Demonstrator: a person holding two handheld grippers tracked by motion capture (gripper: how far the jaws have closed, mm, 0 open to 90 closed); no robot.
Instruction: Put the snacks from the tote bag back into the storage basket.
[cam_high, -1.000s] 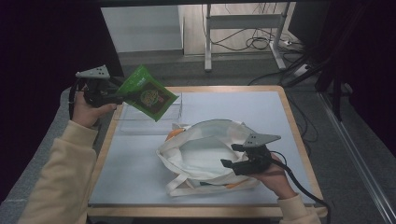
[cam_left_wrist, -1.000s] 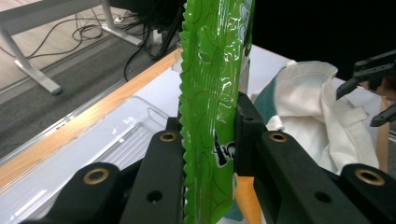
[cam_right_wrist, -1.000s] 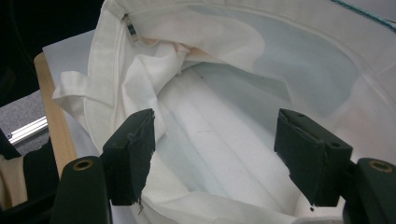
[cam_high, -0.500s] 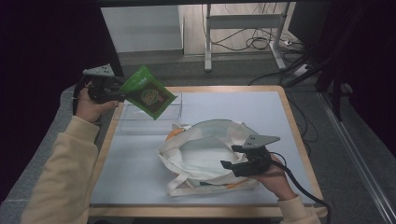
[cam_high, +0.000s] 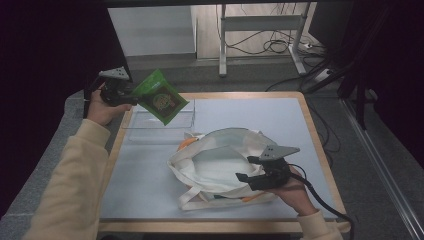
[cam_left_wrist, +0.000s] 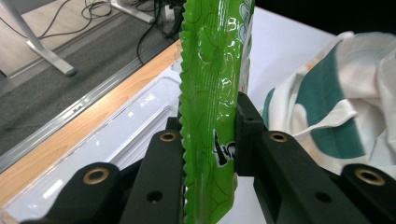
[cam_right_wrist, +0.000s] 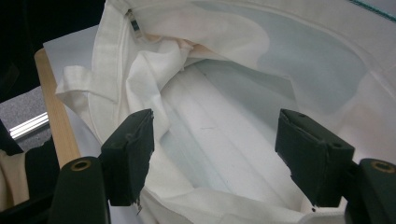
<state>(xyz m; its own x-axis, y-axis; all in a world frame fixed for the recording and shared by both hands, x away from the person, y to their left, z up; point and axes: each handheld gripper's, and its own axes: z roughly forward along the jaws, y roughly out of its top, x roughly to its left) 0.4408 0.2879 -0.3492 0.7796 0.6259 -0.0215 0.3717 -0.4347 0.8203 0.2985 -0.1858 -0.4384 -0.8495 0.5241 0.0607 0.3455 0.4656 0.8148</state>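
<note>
Overhead, green snack packet (cam_high: 161, 97) clamped edge-on in left jaws (long axis toward tote bag (cam_high: 220, 167)), right jaws open.

Green snack packet (cam_high: 161, 97) — held aloft, tilted; white tote bag (cam_high: 220, 165) (mouth open) lies flat.

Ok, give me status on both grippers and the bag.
Left hand-held gripper clamped on green snack packet. Right hand-held gripper open at tote bag mouth. Path clear.
</note>
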